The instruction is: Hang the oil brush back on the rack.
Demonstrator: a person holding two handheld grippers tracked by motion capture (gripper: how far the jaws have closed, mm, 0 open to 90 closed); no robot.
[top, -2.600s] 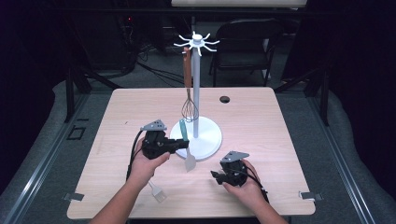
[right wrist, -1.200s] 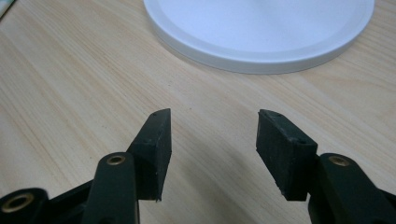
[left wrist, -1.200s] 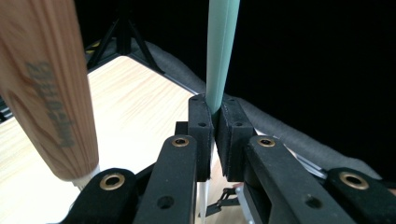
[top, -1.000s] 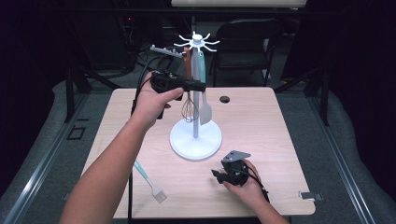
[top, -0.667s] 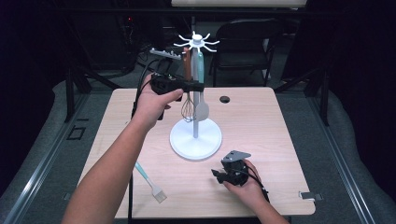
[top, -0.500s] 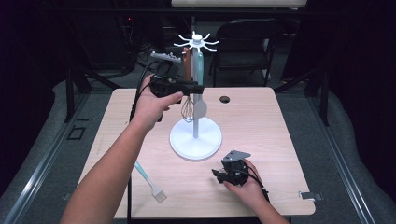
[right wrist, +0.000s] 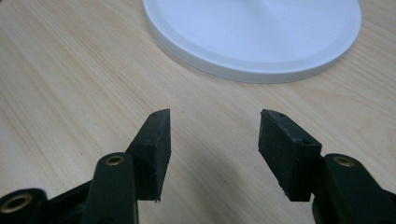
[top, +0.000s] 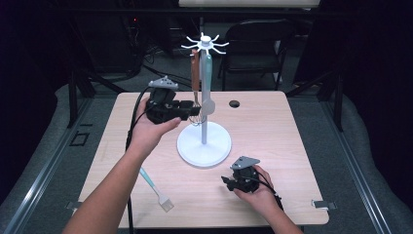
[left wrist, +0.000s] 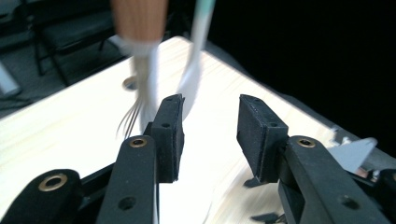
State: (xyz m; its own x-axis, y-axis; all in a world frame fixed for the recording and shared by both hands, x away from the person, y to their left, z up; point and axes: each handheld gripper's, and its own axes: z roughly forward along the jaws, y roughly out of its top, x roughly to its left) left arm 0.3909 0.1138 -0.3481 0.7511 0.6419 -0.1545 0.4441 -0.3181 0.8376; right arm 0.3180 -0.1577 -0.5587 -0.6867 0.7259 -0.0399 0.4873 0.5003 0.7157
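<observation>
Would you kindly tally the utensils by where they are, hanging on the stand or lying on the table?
Hanging on the stand: 2, a whisk and a spatula
Lying on the table: 1, a brush
Total: 3

table (top: 292,146): I see pale wood grain, light tan
rack (top: 204,144): I read it white, base and pole
whisk (top: 195,78): brown wooden handle, silver wires
spatula (top: 208,83): pale mint handle, whitish blade
brush (top: 155,188): mint handle, whitish bristles
left gripper (left wrist: 210,128): black jaws, brass-coloured rivets
right gripper (right wrist: 212,144): black, same rivets
</observation>
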